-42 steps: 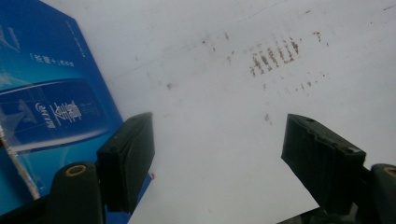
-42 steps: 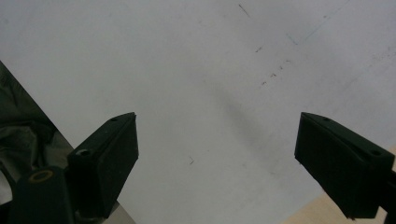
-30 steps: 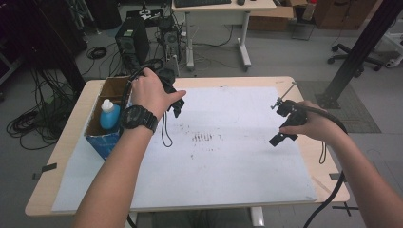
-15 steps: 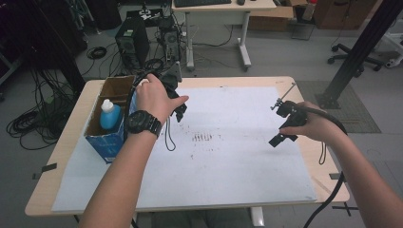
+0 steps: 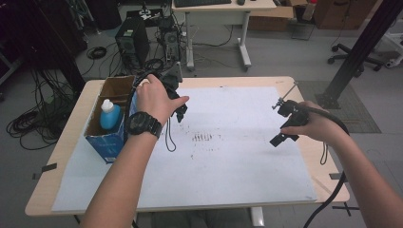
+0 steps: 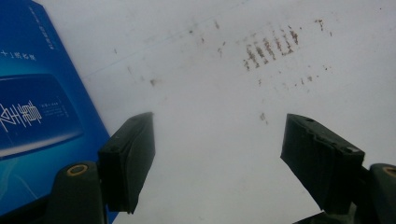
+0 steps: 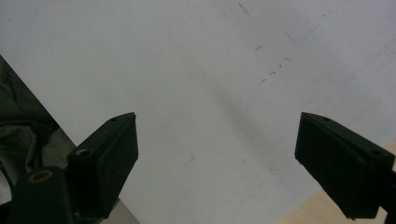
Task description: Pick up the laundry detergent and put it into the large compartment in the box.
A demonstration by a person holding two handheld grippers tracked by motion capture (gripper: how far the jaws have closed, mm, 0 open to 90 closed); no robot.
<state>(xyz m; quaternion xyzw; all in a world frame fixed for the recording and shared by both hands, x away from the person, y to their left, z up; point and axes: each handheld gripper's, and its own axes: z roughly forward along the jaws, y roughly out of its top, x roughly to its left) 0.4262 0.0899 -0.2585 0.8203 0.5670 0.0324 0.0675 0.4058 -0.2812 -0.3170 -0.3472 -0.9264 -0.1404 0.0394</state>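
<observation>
While both tools hang over the white sheet [image 5: 228, 156], neither holds anything: left tool [image 6: 219, 154] has its jaws wide apart with nothing between them, right tool [image 7: 219, 158] likewise spread wide over bare sheet. In the high view the left tool [image 5: 177, 107] sits just beside the blue carton [image 5: 110, 142] at about 9 o'clock on the worktop [image 5: 71, 142]; the right tool [image 5: 284, 132] is well apart at 3 o'clock. A blue bottle with a white cap [image 5: 110, 115] stands upright in the carton, at 9 o'clock from the left tool. Judged step: approach, pre-grasp, likely for the bottle. Next move calls for swinging the left tool over the carton, lowering the open jaws around the bottle, closing; carton wall could snag.
</observation>
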